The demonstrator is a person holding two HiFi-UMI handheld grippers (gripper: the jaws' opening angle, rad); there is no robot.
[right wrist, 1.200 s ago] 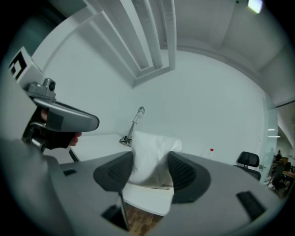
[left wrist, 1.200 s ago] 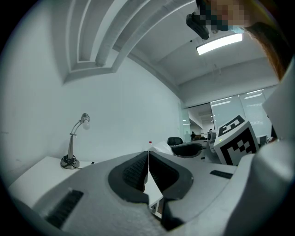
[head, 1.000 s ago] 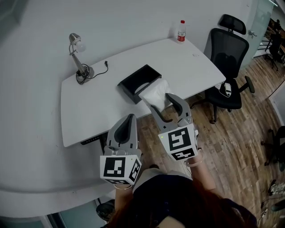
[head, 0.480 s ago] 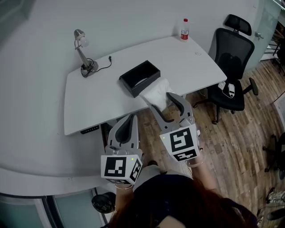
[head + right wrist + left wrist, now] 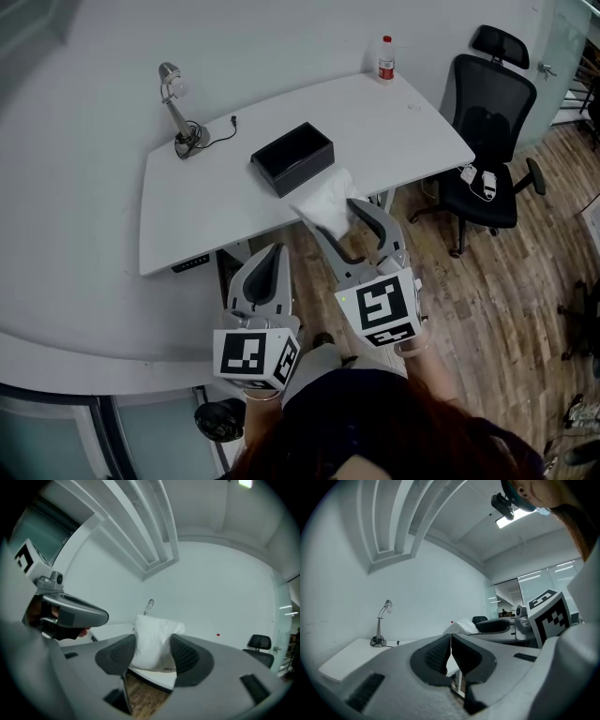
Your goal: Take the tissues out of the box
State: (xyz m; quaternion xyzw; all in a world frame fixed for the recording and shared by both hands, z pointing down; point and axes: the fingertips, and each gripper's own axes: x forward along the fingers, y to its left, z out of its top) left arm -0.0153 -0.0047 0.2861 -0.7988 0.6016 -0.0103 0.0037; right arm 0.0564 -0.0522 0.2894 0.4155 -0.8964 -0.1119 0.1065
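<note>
Two grippers level, off the near edge of the desk [image 5: 206,216]. Right gripper [image 5: 339,220] clamped wide on the white tissue pack [image 5: 323,199], clear of the black box [image 5: 292,157], probably carrying it away. Left gripper [image 5: 272,255] pressed closed, empty, likely just idle.

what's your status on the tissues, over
Right gripper shut on tissue pack, pack out of the black box. Left gripper shut, empty. Nothing in the way.
</note>
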